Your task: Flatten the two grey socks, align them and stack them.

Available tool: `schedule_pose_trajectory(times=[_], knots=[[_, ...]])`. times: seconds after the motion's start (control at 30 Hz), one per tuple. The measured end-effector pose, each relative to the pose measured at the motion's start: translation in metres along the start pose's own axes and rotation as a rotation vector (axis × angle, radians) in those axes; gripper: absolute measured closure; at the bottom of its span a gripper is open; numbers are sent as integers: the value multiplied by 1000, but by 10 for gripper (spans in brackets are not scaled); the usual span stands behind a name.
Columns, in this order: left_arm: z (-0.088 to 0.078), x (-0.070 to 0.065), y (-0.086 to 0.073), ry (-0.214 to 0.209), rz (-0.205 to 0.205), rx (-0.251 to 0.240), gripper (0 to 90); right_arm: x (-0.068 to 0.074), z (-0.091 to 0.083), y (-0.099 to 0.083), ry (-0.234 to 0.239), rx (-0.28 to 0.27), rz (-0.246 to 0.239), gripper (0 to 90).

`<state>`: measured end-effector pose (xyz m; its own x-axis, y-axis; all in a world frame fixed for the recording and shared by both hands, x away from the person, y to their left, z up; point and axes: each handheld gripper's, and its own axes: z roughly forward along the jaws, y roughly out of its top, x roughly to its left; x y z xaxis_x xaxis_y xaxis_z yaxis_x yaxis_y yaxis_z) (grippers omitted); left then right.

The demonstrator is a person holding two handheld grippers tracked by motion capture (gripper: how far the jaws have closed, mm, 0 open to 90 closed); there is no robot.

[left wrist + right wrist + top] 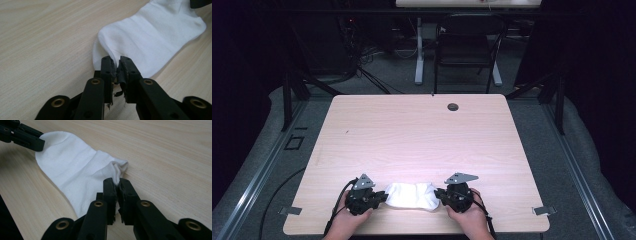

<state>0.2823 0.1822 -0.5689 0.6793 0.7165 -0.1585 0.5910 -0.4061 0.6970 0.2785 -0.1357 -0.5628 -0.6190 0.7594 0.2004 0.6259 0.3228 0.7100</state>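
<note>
Our left gripper pinches the left end of the white sock between nearly closed jaws, and our right gripper nips the bunched right end the same way. The sock lies flat between them near the table's near edge.

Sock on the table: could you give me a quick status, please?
Left gripper and right gripper each pinch an end. White sock flat on table, near edge. Nothing in the way.
</note>
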Motion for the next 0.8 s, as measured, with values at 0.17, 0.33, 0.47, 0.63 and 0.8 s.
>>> schedule_pose_trajectory(times=[0.17, 0.33, 0.47, 0.63, 0.8], knots=[[-9, -4, 6, 1, 12, -80, 677, 1, -6, 1, -20, -53, -22, 739], [-11, -11, 12, -31, 45, -109, 651, 7, -14, 5, -10, -126, -43, 694], [-4, -16, 12, -35, 74, -91, 633, 15, -9, 7, 30, -126, -89, 663], [5, -15, 9, -33, 82, -61, 614, 21, 6, 5, 36, -89, -149, 621], [10, -14, 6, -24, 94, -46, 588, 20, 15, 2, 28, -61, -150, 612]])
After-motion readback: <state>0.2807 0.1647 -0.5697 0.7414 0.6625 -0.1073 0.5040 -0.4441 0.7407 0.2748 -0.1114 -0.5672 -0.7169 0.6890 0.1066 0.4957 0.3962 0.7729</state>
